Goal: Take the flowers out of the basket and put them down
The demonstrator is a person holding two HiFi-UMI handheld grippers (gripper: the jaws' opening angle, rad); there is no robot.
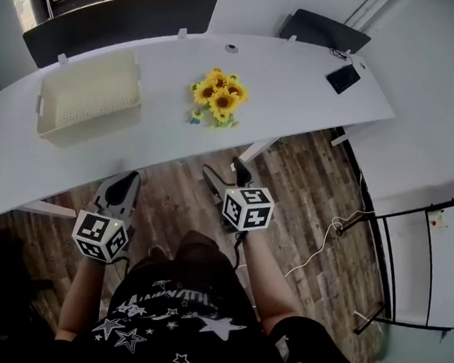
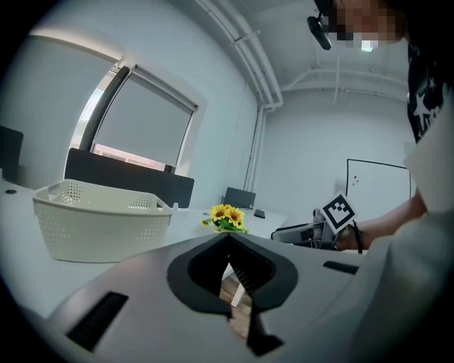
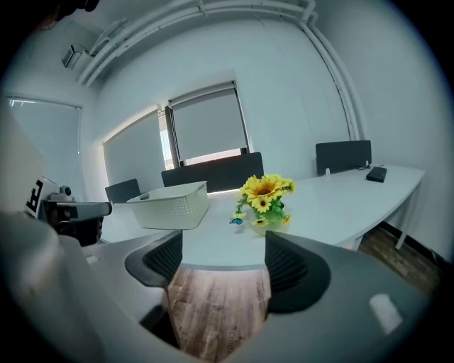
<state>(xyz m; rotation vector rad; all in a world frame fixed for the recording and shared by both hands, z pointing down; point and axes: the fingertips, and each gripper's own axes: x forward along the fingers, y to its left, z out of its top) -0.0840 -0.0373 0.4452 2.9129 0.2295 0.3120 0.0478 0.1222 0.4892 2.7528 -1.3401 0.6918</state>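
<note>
Flowers [image 1: 218, 96] out of the basket [image 1: 90, 129] and down on the table [image 1: 313, 82].
Lay as a small bunch of yellow sunflower heads over green leaves, on bare tabletop to the right of the white lattice basket and well apart from it. Found nothing else inside the basket, so judged the task as good as done, with only a retreat left. Held both tools short of the table edge, above the wooden floor: left gripper [image 1: 125, 180] clamped fully together on nothing, right gripper [image 1: 226, 174] spread wide and empty.
</note>
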